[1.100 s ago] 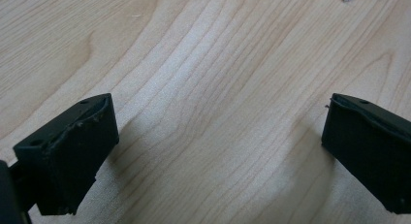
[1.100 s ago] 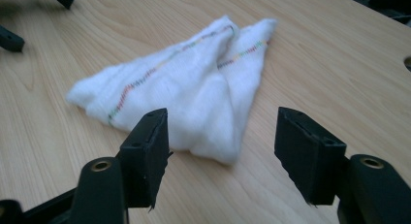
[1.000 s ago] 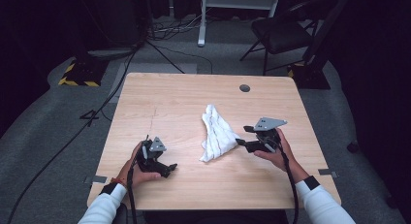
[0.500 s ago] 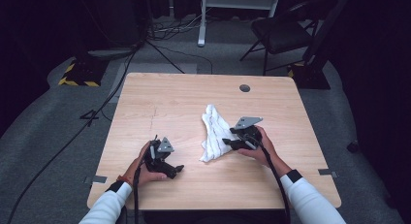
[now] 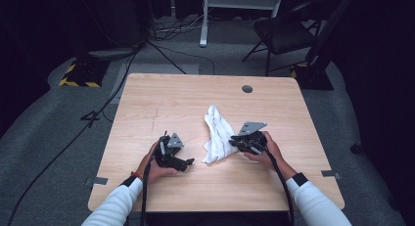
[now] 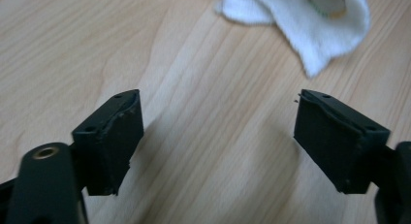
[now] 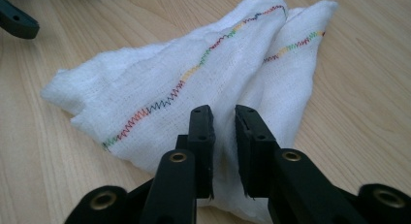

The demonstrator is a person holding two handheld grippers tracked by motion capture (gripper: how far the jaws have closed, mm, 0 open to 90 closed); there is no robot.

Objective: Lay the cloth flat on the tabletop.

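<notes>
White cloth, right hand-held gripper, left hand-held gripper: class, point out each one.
white cloth [image 5: 217, 130], high view, middle of its folds.
right hand-held gripper [image 7: 224, 116], right gripper view, between its fingertips.
left hand-held gripper [image 6: 218, 105], left gripper view, between its fingertips.

One white cloth [image 5: 218, 134] lies on one tabletop [image 5: 161, 99]. Two claws are there: a left claw [image 5: 188, 162] and a right claw [image 5: 234, 143]. One chair [image 5: 284, 33] stands behind.
</notes>
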